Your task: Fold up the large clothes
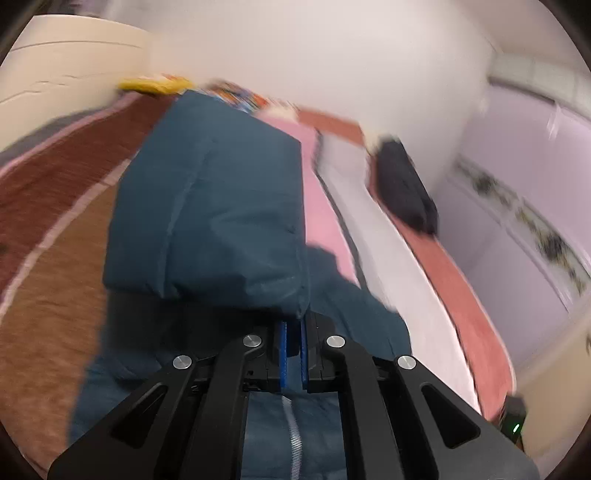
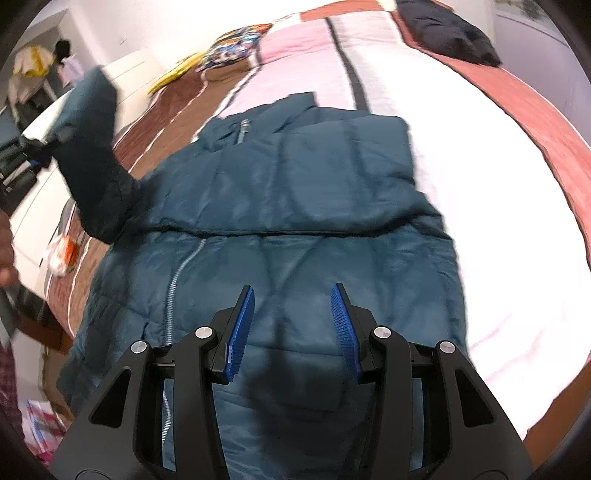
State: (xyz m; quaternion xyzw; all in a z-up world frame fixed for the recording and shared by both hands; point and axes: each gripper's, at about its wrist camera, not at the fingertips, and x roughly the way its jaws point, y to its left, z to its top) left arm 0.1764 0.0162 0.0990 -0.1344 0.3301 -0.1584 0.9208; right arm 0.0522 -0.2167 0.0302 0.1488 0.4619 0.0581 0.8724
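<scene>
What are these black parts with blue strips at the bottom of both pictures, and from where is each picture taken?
They are handheld grippers, one in each hand of a person, each with a camera looking along its two fingers. The left gripper is shut on a sleeve of the teal padded jacket, lifted off the bed. The right gripper is open above the jacket's body and holds nothing. The jacket lies on a striped bedspread, with a dark garment farther back.

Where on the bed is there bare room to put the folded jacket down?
Bare: the white stretch of bedspread, between the teal jacket and the rust-red border strip. Crowded: the far end, with a black garment, patterned cloth and yellow item.
</scene>
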